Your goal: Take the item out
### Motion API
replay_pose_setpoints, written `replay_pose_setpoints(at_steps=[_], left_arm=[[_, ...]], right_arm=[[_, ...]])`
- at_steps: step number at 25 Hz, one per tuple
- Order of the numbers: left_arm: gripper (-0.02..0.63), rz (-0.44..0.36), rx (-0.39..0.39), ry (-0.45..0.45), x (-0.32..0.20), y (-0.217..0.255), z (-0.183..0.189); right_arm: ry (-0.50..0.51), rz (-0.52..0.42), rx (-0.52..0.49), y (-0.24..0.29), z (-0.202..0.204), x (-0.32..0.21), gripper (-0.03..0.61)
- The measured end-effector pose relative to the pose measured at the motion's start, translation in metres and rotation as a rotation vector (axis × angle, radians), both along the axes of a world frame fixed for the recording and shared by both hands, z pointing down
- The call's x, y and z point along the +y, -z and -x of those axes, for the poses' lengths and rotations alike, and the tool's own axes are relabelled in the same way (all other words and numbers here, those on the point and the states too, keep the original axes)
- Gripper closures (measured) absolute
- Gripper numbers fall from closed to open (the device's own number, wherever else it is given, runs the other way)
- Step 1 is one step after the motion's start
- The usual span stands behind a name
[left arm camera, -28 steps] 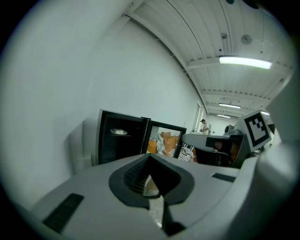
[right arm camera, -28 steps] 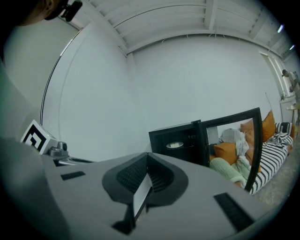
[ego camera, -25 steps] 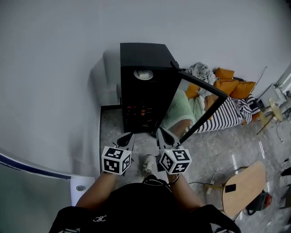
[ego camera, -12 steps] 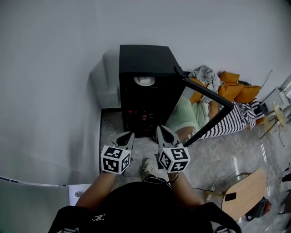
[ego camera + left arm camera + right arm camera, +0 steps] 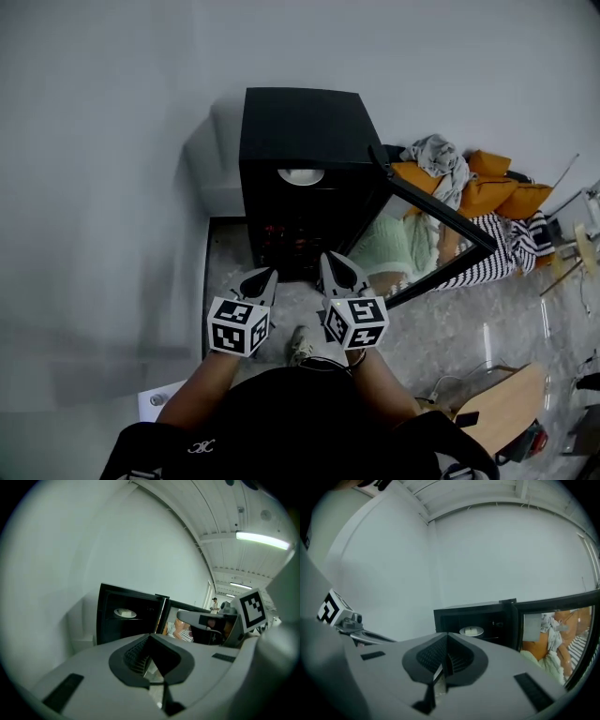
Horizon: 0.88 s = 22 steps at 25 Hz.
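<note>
Plate inside cabinet, door rightward

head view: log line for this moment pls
black cabinet | door open | plate inside, untouched | left tongs shut, empty | right tongs shut, empty

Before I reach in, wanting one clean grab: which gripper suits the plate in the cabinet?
Right, marginally: the right gripper sits nearer the open cabinet and plate than the left gripper. Both are shut, empty.

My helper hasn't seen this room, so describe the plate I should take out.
Find the black cabinet against the pale wall, its glass door swung open to the right. On its upper shelf sits a round white plate, the only pale thing inside; reddish things lie lower down.
</note>
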<state>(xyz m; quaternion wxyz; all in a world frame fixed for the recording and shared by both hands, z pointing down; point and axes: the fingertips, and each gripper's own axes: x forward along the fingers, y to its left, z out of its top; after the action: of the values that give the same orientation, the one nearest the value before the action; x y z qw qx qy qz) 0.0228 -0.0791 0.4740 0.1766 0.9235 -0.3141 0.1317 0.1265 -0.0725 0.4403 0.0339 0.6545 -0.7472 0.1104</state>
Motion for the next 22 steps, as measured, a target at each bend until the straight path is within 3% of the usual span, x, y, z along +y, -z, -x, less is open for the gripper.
replay_pose_setpoints(at_steps=[15, 22], left_arm=[[0.614, 0.031, -0.031, 0.094, -0.082, -0.003, -0.065], [0.614, 0.046, -0.053, 0.124, -0.098, -0.011, -0.07]], right_arm=[[0.125, 0.043, 0.046, -0.014, -0.059, -0.092, 0.572], [0.191, 0.04, 0.128, -0.023, -0.067, -0.123, 0.572]])
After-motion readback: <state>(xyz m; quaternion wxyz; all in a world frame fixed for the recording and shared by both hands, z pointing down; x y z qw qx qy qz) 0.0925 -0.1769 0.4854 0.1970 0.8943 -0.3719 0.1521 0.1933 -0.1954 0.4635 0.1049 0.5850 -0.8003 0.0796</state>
